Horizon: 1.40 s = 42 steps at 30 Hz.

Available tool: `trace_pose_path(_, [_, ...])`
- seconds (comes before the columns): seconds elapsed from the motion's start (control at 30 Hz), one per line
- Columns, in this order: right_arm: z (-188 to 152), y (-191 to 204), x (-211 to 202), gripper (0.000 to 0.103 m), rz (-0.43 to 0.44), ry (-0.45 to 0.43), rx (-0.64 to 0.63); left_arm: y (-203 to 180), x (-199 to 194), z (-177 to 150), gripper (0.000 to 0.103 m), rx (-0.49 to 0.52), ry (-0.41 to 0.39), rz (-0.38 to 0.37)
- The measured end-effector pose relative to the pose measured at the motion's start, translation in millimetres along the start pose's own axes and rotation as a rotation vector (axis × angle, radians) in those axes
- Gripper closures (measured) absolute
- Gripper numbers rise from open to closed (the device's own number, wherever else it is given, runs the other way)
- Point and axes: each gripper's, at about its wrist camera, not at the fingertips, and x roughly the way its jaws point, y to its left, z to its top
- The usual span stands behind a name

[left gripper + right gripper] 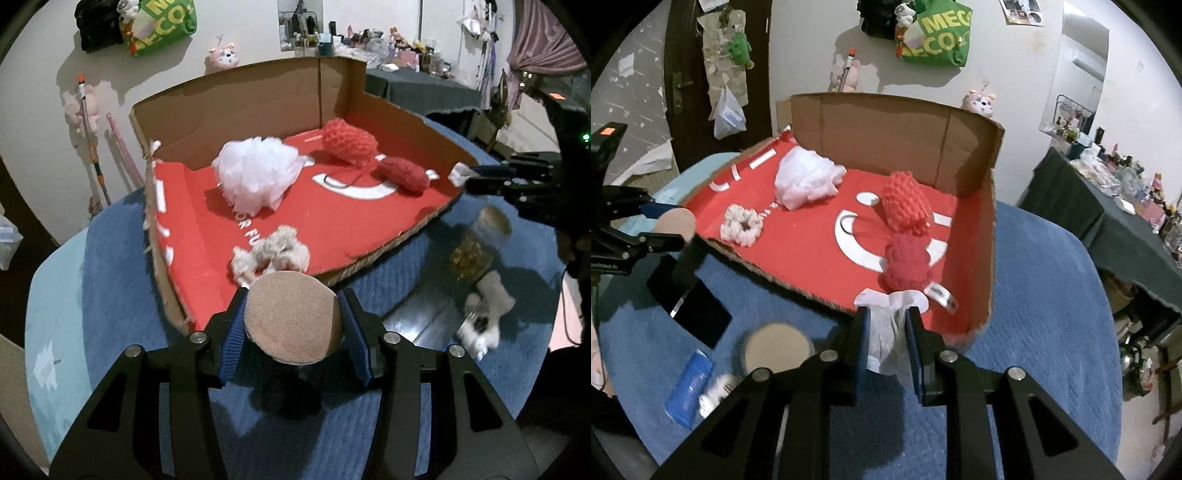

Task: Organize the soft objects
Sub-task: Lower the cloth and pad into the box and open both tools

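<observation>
My left gripper (293, 297) is shut on a round beige pad (291, 321), held just above the near edge of a cardboard box (236, 96) with a red floor. In the right wrist view that pad (677, 223) shows at the far left. My right gripper (887, 314) is shut on a white crumpled tissue (886, 339) over the box's near right corner. Inside the box lie a white mesh puff (805, 181), a cream fluffy scrunchie (742, 225) and two red knitted pieces (905, 203) (907, 266).
The box rests on a blue quilted cover (1034, 295). In front of it lie a cork-lidded jar (775, 347), a blue tube (689, 387), a small white toy (714, 393) and a black phone (690, 306). A cluttered dark table (1108, 206) stands to the right.
</observation>
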Motion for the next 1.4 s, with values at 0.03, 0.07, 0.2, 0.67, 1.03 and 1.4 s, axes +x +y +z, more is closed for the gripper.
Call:
trace_pose_path(0.03, [2.8,0.0,0.8,0.082,0.013,-0.003,0.002,-0.7,1.2,3.1,0.056,-0.001,-0.004,-0.009])
trace_pose_path(0.07, [5.9,0.3,2.1,0.082,0.022,-0.005,0.002,-1.9,3.0,7.2,0.056,0.0,-0.007,-0.02])
trace_pose_path(0.2, [18.7,2.6,11.3,0.082,0.065,-0.007,0.0,-7.6,14.0,25.7,0.056,0.001,-0.021,-0.082])
trace_pose_path(0.67, [59.0,13.6,75.4,0.082,0.199,0.082,-0.049,-19.3,86.7,72.3,0.056,0.061,0.102,-0.183])
trace_pose_path(1.03, [61.8,15.6,107.8,0.082,0.211,0.151,-0.079,-17.9,115.9,74.8,0.056,0.076,0.166,-0.169])
trace_pose_path(1.4, [60.6,12.8,115.6,0.08,0.213,0.168,-0.078,-17.5,117.4,70.5,0.046,0.08,0.147,-0.164])
